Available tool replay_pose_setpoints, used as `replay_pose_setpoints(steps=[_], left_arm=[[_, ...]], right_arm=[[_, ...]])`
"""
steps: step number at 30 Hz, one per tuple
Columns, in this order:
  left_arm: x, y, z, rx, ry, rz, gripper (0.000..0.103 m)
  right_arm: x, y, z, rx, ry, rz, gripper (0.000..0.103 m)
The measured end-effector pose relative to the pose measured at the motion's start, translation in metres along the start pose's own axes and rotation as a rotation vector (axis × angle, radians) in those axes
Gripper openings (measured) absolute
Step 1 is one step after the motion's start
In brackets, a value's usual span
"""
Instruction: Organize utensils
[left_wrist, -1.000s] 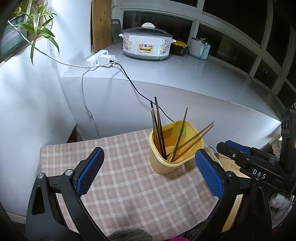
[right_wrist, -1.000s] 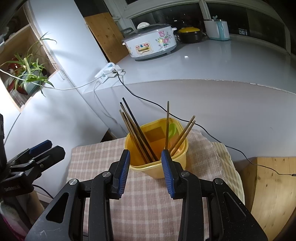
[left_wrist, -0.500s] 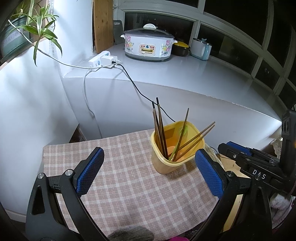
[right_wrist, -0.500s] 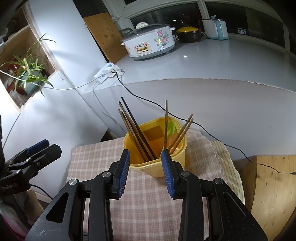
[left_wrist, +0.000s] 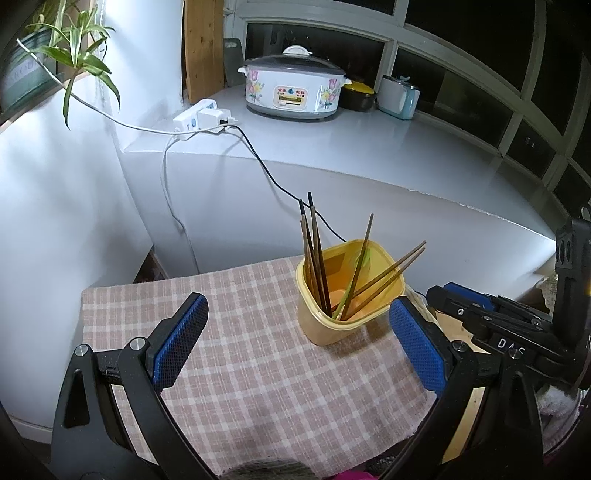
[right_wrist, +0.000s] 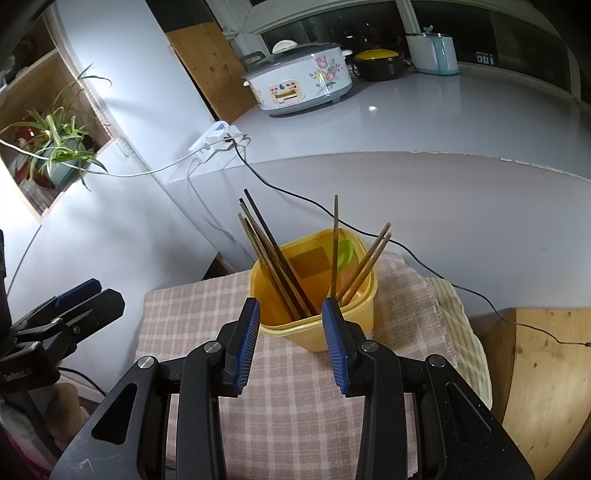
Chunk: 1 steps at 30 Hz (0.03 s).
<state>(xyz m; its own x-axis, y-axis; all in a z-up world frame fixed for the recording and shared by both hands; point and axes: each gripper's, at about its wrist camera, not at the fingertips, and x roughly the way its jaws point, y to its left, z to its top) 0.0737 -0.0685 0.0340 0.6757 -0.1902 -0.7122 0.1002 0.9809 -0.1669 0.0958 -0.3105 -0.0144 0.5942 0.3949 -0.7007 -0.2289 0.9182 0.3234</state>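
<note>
Both cams crept back slightly; 8 chopsticks (right_wrist: 275, 266) in 1 cup (left_wrist: 332, 328), fingers (left_wrist: 181, 341) released.

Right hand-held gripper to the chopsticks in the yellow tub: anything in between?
Nothing visible. The right hand-held gripper is open just short of the tub, whose near wall is all that lies ahead; the chopsticks stick up above the rim, reachable from above.

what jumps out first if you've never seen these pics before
The yellow container stands on the checked cloth, bristling with chopsticks that lean left and right, plus something green inside. Both grippers are empty and open: the left gripper spread wide, the right gripper narrower, just in front of the container. Behind, a floral cooker sits on the white counter.
</note>
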Motion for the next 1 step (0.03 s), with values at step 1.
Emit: replay_pose_setpoints(steps=[1], left_arm=[[-0.0001, 0.0001, 0.0002, -0.003, 0.000, -0.002, 0.100]], right_arm=[[0.0006, 0.0003, 0.0001, 0.001, 0.002, 0.004, 0.033]])
